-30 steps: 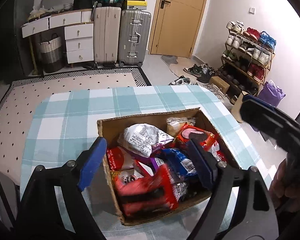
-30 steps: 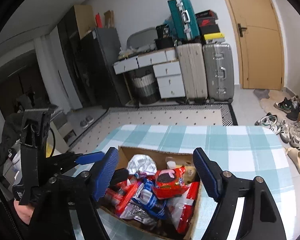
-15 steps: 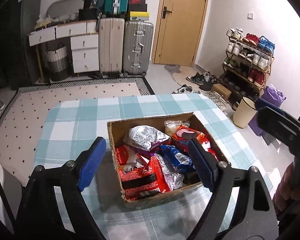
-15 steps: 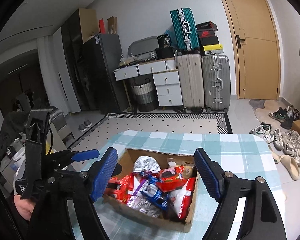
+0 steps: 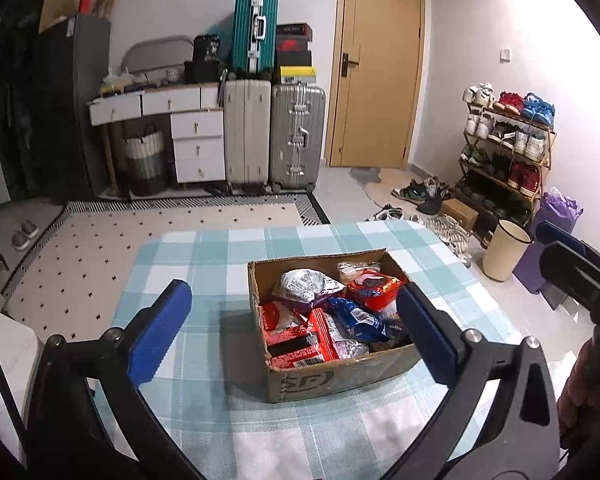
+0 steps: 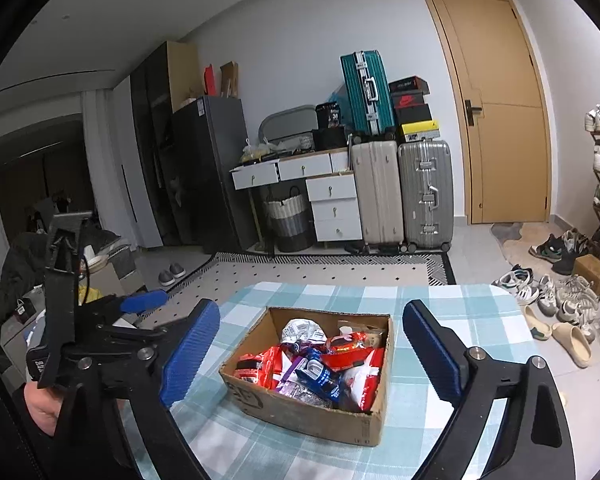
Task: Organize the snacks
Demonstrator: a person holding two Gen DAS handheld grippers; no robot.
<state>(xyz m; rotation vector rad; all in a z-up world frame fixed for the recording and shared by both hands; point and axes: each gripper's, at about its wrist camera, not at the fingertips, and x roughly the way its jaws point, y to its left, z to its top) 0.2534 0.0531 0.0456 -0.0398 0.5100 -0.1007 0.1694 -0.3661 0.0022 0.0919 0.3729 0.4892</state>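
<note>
Left gripper (image 5: 296,322) is hanging above the near table edge, jaws spread wide and just widened further, gripping nothing; its blue pads (image 5: 160,330) are flanking open tablecloth and the box's near left corner without touching either. Right gripper (image 6: 312,354) is likewise gaping, jaws just opened wider, empty, framing the box from above.

Going left to right in the left view: dark cabinet (image 5: 36,112) standing at the far wall, white drawers (image 5: 198,146) beside it, basket (image 5: 144,160) sitting under the desk, two upright suitcases (image 5: 274,134) with a teal one stacked on top, door (image 5: 376,68), shoe rack (image 5: 508,148), bin (image 5: 504,254) on the floor.

Box (image 5: 340,376) is sitting on the checked table (image 5: 188,264), right of centre, open-topped and holding the snacks (image 5: 328,320): red, blue and silver packets piled together. Nothing is lying between either gripper and the box. A hand (image 6: 40,408) is gripping the left tool's handle at the right view's lower left.
</note>
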